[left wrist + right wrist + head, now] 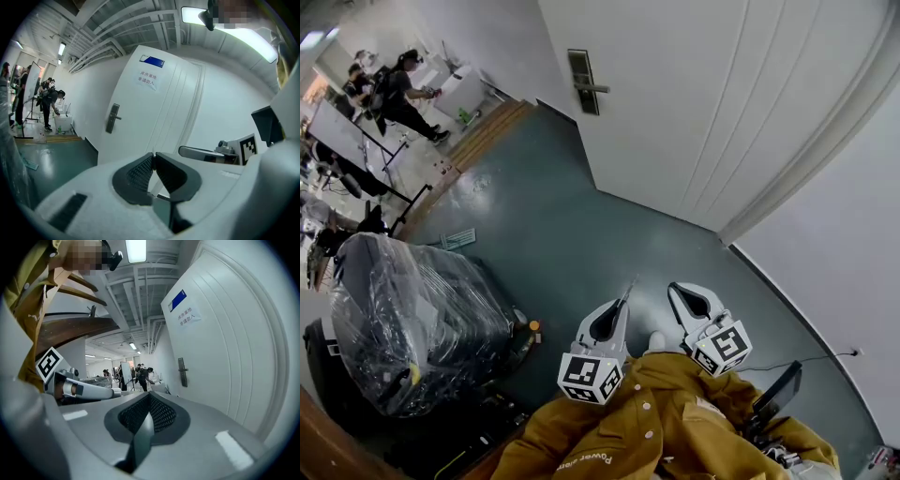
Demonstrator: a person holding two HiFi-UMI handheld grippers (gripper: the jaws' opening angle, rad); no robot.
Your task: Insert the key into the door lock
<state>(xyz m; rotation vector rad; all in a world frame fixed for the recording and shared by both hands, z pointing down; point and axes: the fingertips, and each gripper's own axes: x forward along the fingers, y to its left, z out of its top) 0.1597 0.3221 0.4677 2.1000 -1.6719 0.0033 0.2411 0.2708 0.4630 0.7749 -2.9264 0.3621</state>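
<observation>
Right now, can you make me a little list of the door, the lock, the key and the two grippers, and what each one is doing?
door: white, looks closed
lock: dark plate with a lever handle on the door, far from both grippers
left gripper: jaws shut on the key
key: thin, pokes out of the left gripper's tip toward the door
right gripper: jaws shut, nothing between them
floor: dark green
bundle wrapped in clear plastic: on the floor at the left
people: far off, busy down the corridor
</observation>
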